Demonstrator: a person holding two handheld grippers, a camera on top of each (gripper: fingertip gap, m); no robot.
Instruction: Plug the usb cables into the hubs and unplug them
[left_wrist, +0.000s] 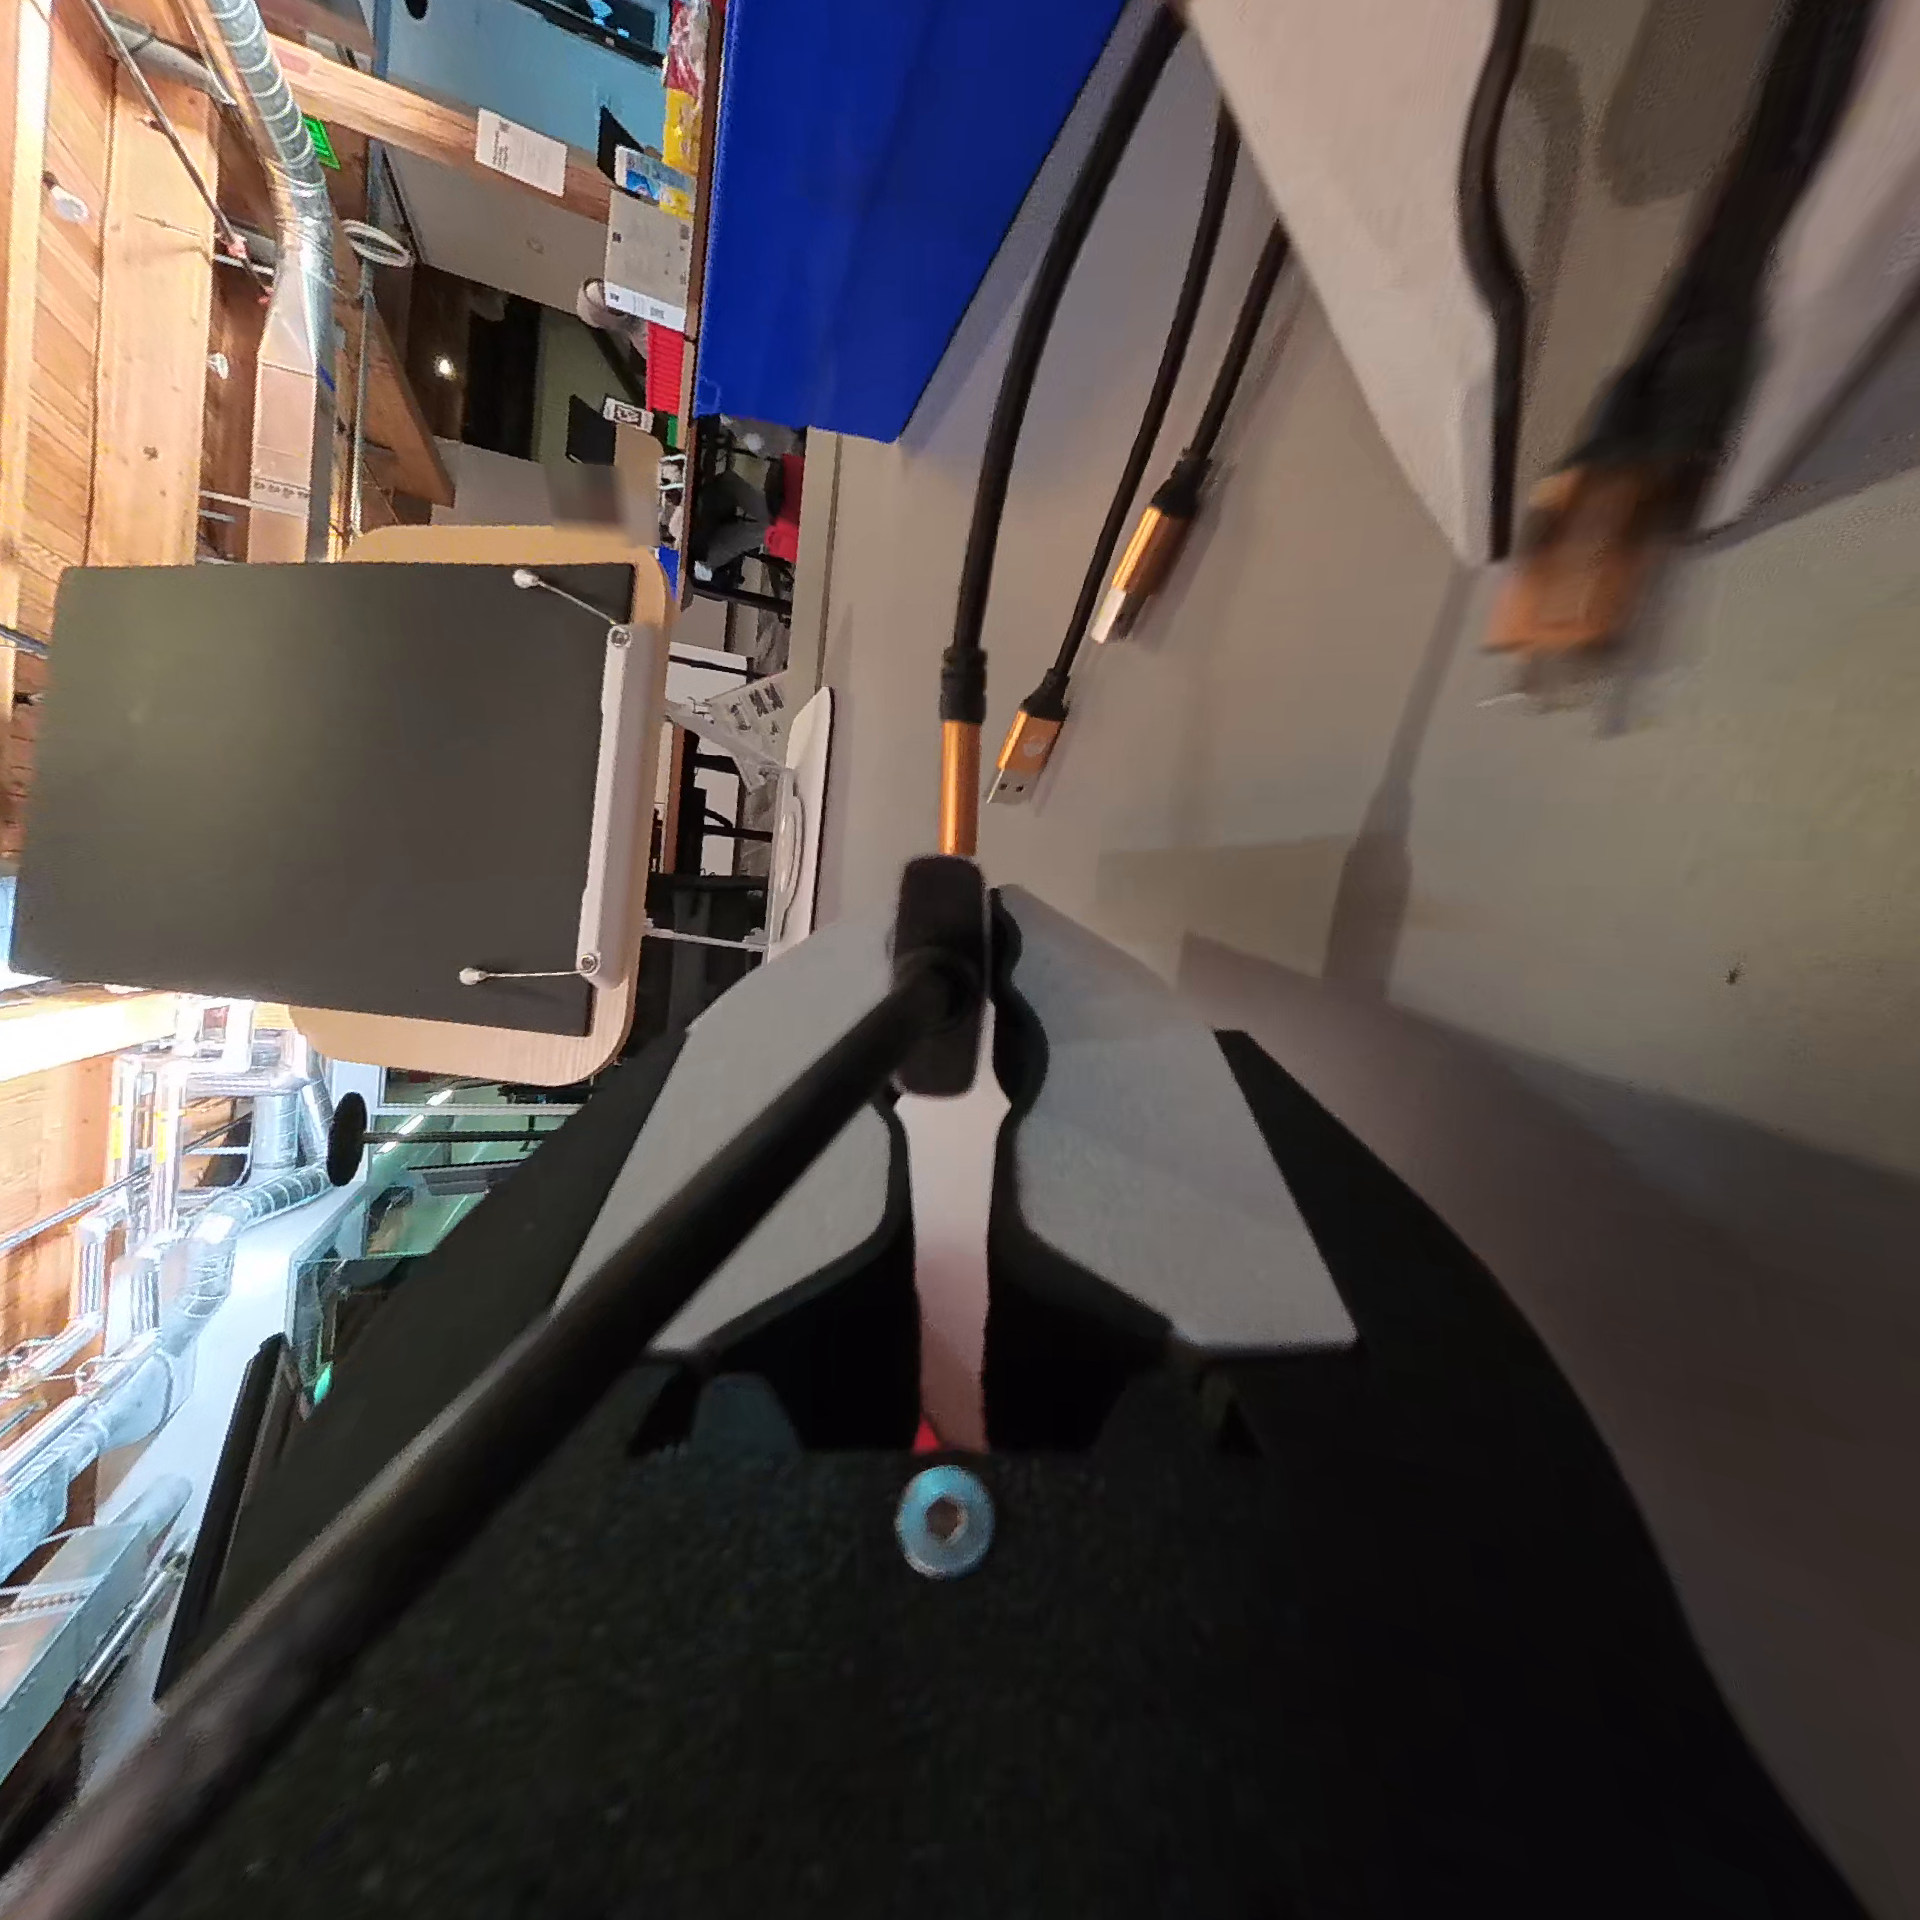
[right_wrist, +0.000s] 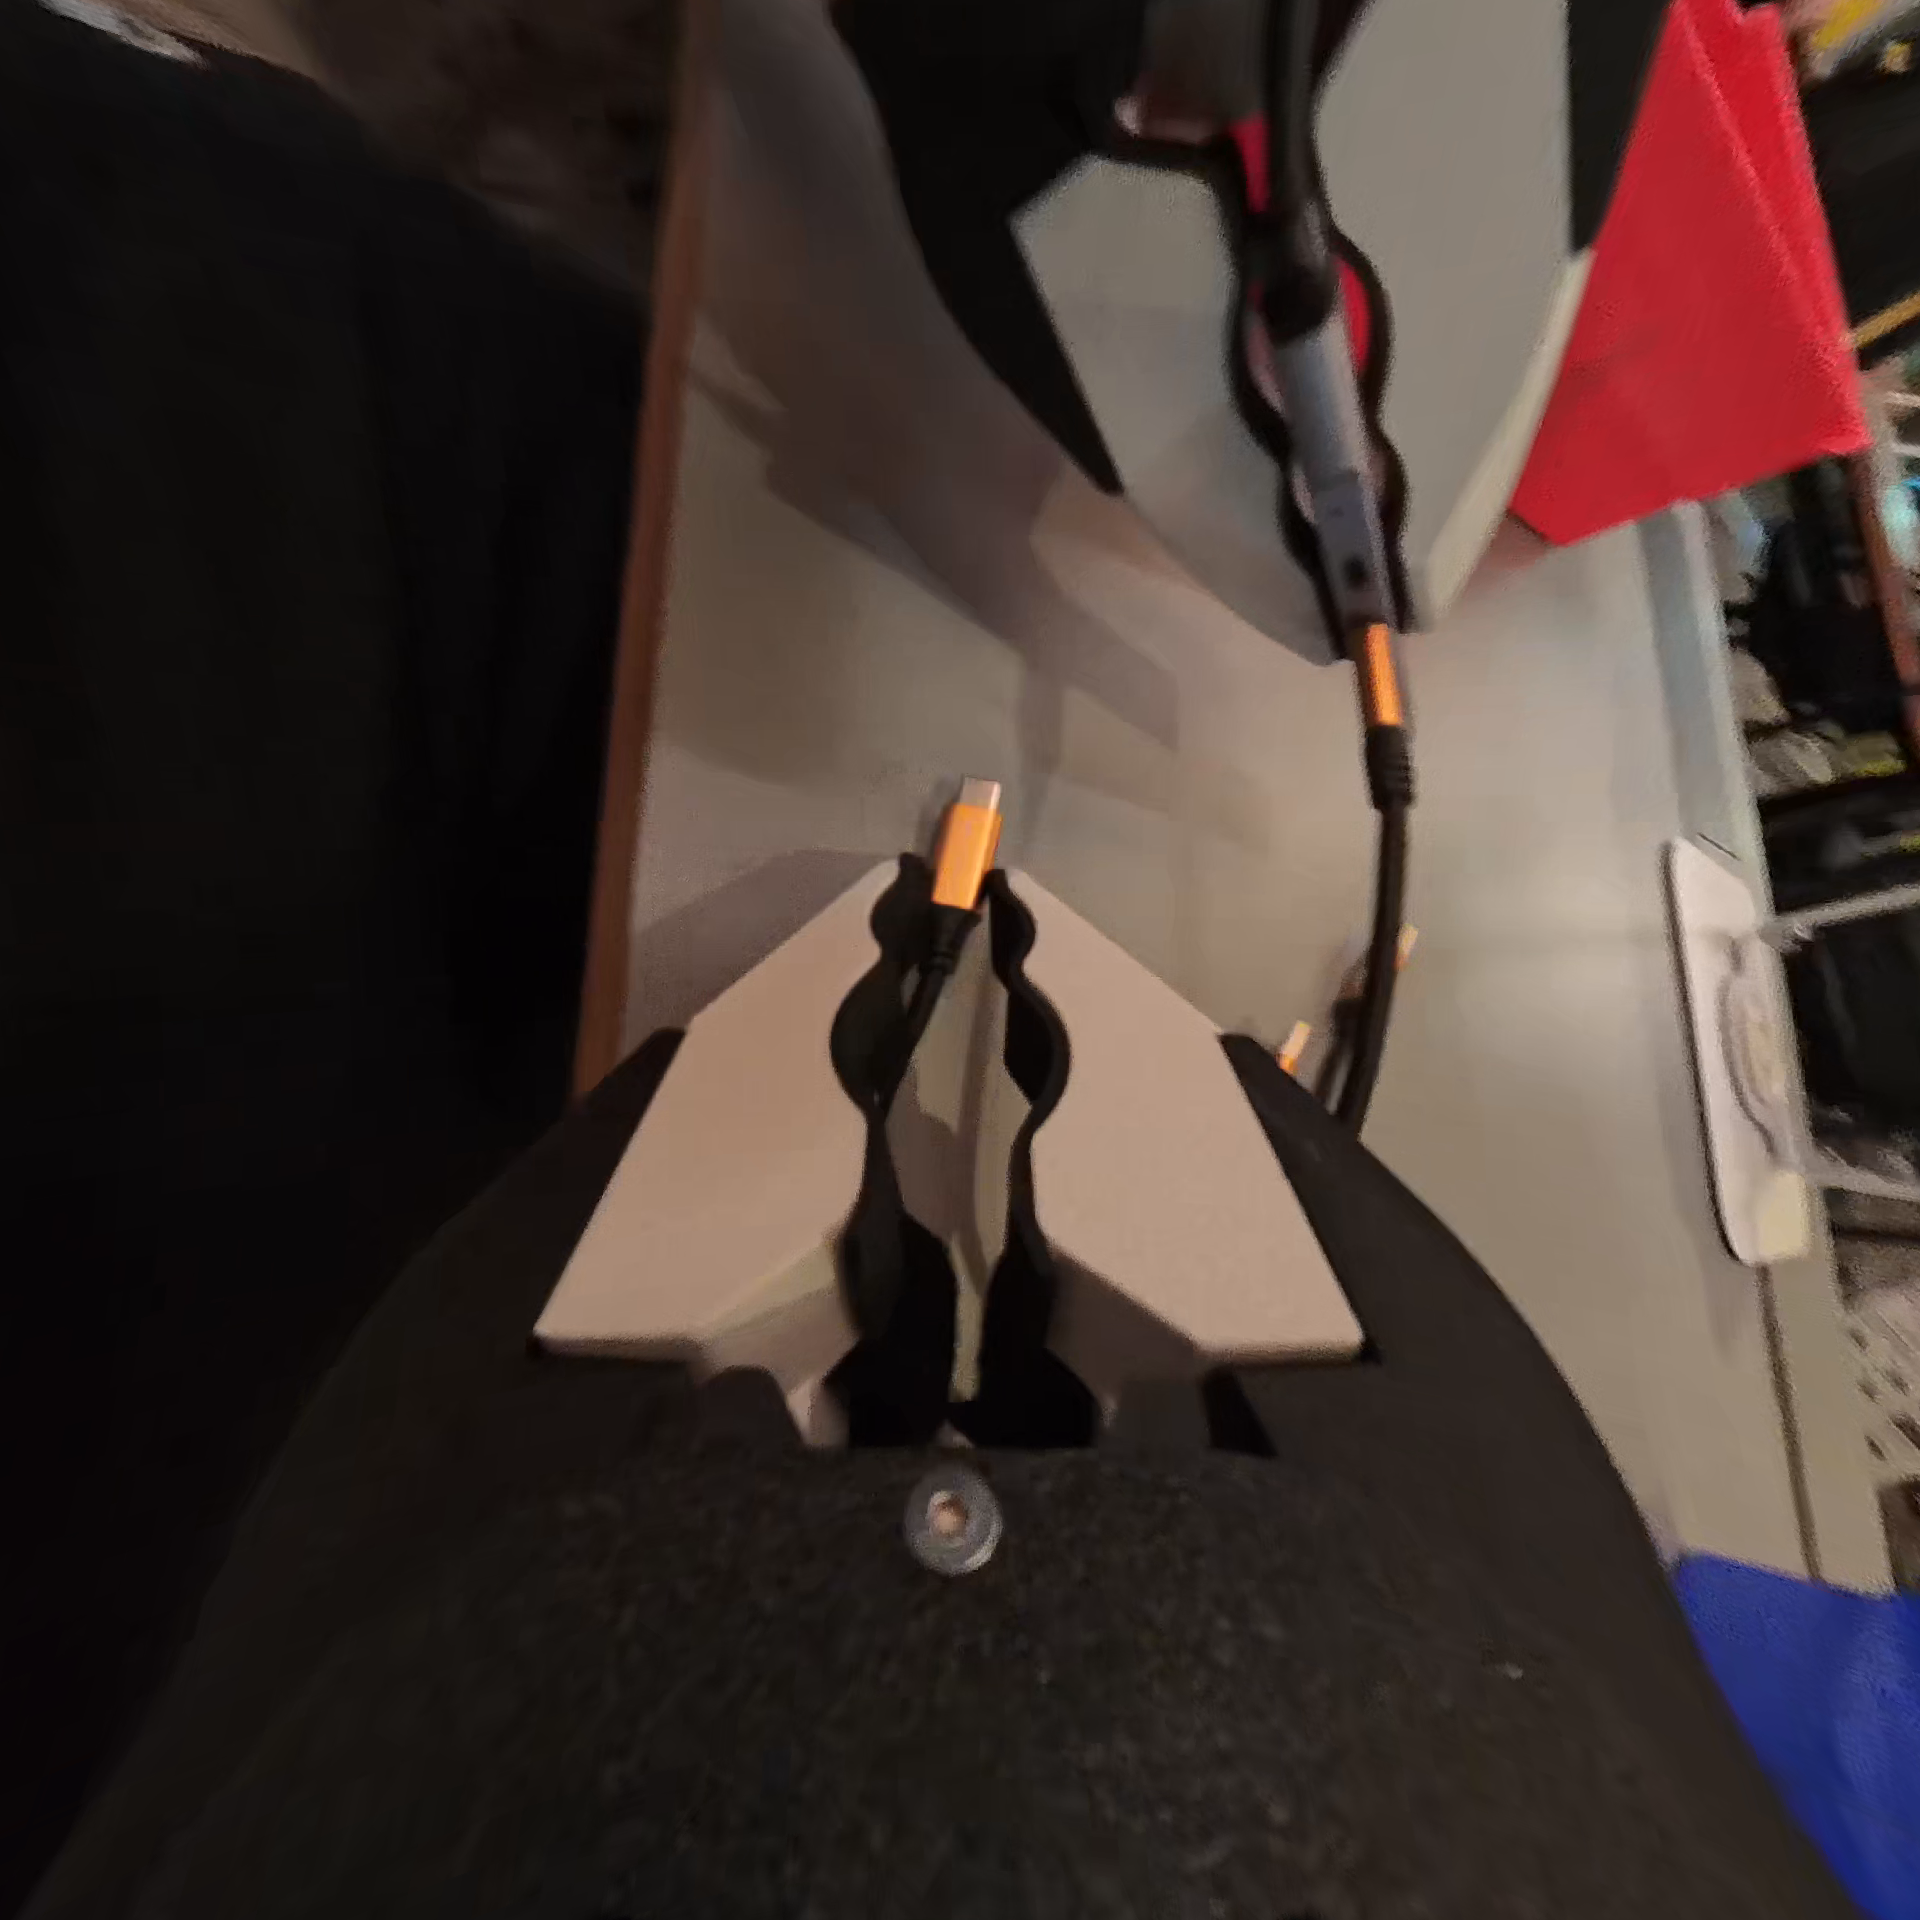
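In the left wrist view my left gripper (left_wrist: 982, 914) is shut on the dark end of a slim hub (left_wrist: 938, 987). An orange-sleeved USB plug (left_wrist: 958, 790) sits in the hub's far end, its black cable running up the grey table (left_wrist: 1558, 1039). In the right wrist view my right gripper (right_wrist: 961, 904) is shut on another orange USB plug (right_wrist: 966, 852), metal tip pointing forward. The left gripper (right_wrist: 1371, 613) shows beyond it, holding the grey hub (right_wrist: 1335, 457) with its plugged orange connector (right_wrist: 1380, 675). The right gripper (left_wrist: 1621, 499) shows blurred at the upper right of the left wrist view.
Two loose orange USB plugs (left_wrist: 1029, 753) (left_wrist: 1143, 566) lie on the table beside the hub. A blue bin (left_wrist: 862, 208) and a red bin (right_wrist: 1714, 312) stand at the table's edge. A white tray (right_wrist: 1735, 1060) lies to the right.
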